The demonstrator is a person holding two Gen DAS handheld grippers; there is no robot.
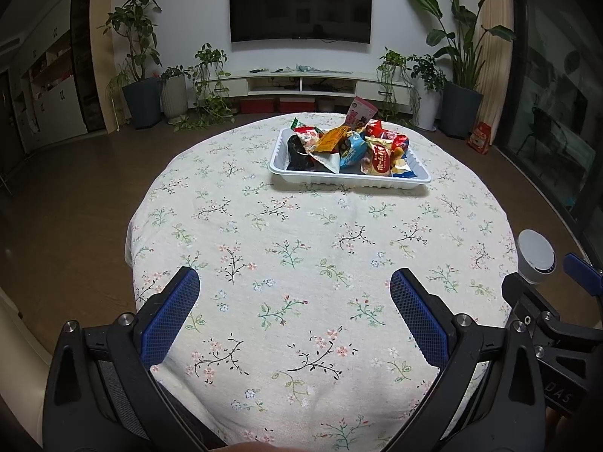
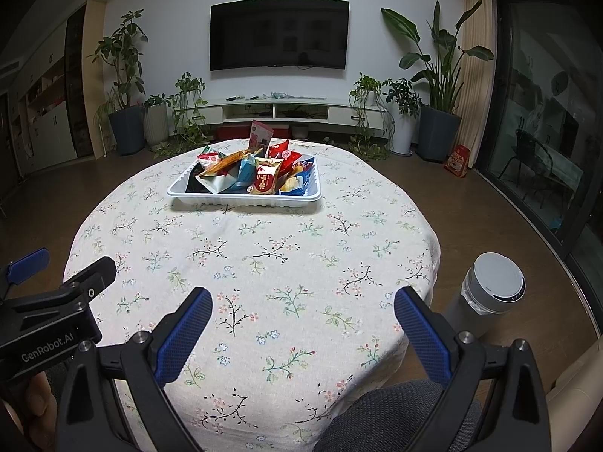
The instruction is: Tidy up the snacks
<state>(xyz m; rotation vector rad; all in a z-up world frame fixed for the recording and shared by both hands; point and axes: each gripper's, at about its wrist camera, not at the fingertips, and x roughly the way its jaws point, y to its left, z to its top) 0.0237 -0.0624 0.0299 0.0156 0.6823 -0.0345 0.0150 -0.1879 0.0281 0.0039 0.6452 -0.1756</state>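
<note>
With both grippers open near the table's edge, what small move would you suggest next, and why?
Probably ease the right gripper forward toward the tray. Both it and the left gripper are open and empty, and all the snacks sit piled in the tray across the table.

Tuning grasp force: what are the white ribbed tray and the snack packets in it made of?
White ribbed tray: looks like thin moulded plastic, semi-gloss, with a fluted wall and rolled rim. Colourful snack packets: probably plastic film, glossy and creased, with crimped ends.

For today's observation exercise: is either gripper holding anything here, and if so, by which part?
Nothing is held. The left gripper and the right gripper both stand open over the tablecloth, and the snacks lie in the tray.
</note>
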